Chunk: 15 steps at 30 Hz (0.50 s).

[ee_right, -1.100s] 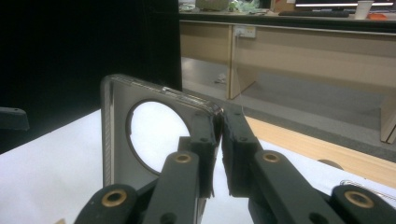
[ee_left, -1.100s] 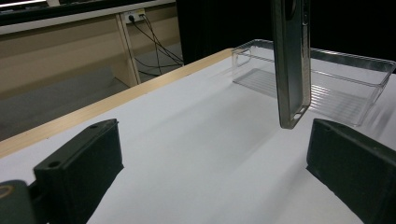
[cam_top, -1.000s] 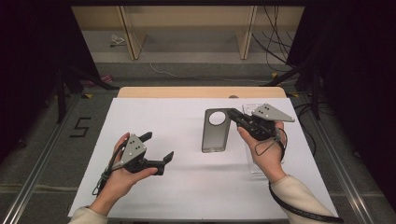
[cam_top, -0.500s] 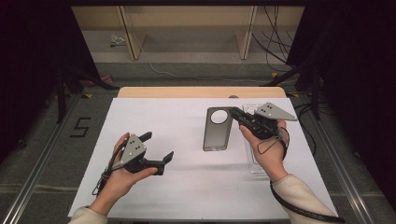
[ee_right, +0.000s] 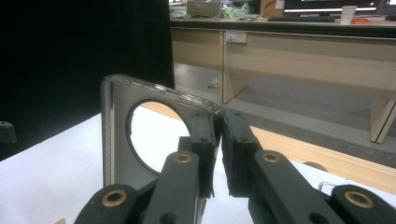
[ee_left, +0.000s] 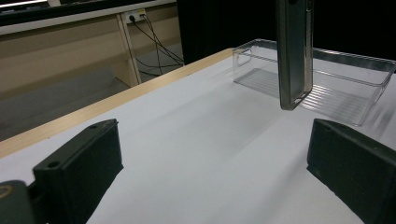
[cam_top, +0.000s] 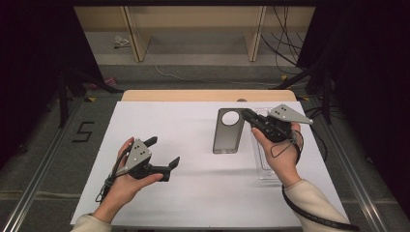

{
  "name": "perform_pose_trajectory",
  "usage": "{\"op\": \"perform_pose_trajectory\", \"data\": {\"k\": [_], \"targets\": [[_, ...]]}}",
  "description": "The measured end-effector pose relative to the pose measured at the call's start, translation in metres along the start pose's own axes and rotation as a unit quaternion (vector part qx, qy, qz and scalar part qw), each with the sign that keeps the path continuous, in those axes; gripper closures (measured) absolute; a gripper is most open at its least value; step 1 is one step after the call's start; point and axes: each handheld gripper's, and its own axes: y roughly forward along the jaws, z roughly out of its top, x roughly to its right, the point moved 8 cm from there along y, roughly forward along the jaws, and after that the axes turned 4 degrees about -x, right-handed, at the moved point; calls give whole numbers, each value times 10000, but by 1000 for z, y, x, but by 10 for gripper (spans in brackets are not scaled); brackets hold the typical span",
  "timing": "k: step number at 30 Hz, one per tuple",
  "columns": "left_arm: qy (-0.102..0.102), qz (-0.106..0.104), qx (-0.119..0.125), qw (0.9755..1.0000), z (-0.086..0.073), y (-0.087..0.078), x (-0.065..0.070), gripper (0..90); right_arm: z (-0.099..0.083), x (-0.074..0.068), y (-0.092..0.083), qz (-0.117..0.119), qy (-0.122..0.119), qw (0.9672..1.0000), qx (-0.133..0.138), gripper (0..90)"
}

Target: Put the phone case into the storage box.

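Your right gripper [cam_top: 247, 116] is clamped on the grey translucent phone case w/ round cutout [cam_top: 228, 131], lifted off the white table [cam_top: 193, 193] beside the clear plastic tray [cam_top: 265, 170], prob. for transfer. Left gripper [cam_top: 163, 152] idles nearby, jaws apart.

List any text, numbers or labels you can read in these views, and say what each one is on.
"5": a dark numeral marked on the grey floor left of the table, seen in the high view.
The phone case held in the right gripper: no text visible.
The clear tray: no text visible.
The boxes on the far desk in the right gripper view: too small and blurred to read.
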Motion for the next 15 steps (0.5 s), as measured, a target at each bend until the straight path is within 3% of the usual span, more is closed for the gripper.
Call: {"op": "perform_pose_trajectory", "data": {"k": [15], "targets": [[4,2,6,10000,0,0,0,27,5,8,-4,-80,51,9999,75,844]]}}
